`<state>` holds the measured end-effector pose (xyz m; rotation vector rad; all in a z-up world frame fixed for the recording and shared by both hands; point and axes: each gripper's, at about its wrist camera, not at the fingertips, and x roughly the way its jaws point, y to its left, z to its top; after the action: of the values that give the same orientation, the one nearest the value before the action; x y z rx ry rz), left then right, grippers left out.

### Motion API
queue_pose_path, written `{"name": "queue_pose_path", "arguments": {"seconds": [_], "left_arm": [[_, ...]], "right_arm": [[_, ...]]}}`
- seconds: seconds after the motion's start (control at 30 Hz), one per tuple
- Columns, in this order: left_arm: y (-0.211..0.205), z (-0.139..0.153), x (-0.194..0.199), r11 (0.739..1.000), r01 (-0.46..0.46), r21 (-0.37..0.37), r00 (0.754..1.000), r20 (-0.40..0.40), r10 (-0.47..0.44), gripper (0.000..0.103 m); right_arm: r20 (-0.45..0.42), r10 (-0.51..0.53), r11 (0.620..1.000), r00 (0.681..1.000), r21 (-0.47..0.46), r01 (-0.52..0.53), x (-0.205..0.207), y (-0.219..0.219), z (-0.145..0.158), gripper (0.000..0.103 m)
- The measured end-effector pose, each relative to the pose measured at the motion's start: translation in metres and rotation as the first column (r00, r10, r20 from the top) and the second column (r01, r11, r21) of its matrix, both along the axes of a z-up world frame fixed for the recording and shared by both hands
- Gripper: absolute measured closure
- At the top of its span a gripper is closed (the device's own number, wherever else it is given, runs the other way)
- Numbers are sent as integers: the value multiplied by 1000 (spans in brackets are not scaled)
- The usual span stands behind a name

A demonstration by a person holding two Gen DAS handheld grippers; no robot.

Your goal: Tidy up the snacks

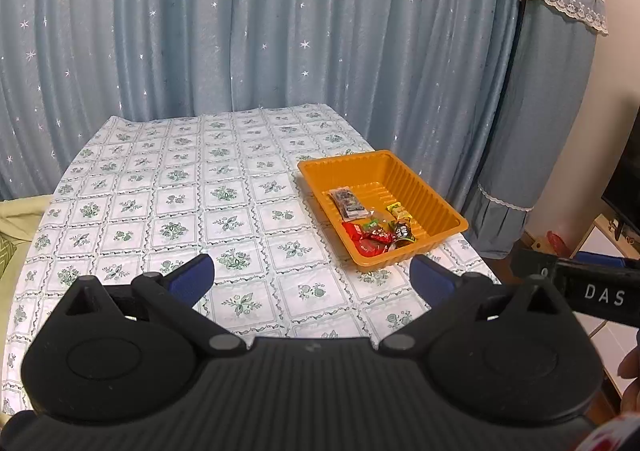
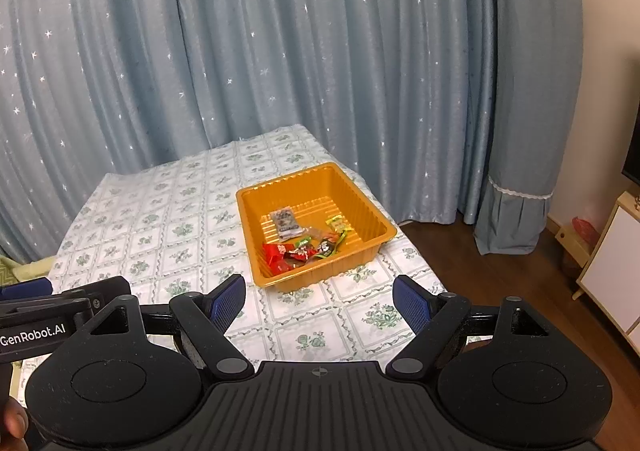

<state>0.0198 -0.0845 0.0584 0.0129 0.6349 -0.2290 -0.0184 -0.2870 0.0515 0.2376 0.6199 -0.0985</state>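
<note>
The snacks sit together in the orange tray [image 2: 372, 207], which rests on the right half of the surface [image 1: 168, 187], close to its right edge. The surface carries a floral checked cloth, and no loose snack shows on it outside the tray.

Contents of the tray, as far as the views resolve:
- 1 clear packet with dark print [image 2: 286, 225], lying flat near the tray's middle.
- 1 yellow-green wrapped sweet [image 2: 338, 223], toward the right wall.
- 1 red wrapper [image 2: 276, 257], in the near-left corner.
- 1 dark wrapped sweet [image 2: 326, 247], beside the red wrapper, with 1 or 2 more small pieces overlapping it; an exact count cannot be given.

Handling judgement: the pieces look light, small and soft-skinned. Foil and film wrappers are likely slippery and will crumple, not resist. The twisted or crimped ends offer the best hold; a pinch across the flat face of the clear packet may slide. The overlapping pieces in the near corner may lift together, so an isolated piece is the safer first pick. The tray appears to be thin, ribbed plastic: light, slightly flexible and liable to skid on the cloth if pushed. The rim of its near wall is the natural place to grip it.

The left claw [image 1: 312, 279] stands wide open and empty, short of the tray's near corner. The right claw [image 2: 318, 303] also stands open with nothing between its pads, just short of the tray's near wall. Neither touches anything.
</note>
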Motion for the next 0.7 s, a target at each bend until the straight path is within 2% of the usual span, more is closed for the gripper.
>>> {"name": "queue_pose_path", "arguments": {"seconds": [0.7], "left_arm": [[-2, -2, -3, 1000, -3, 2, 1000, -3, 3, 0]], "right_arm": [[1, 2, 1000, 1000, 1, -2, -1, 1, -1, 23]]}}
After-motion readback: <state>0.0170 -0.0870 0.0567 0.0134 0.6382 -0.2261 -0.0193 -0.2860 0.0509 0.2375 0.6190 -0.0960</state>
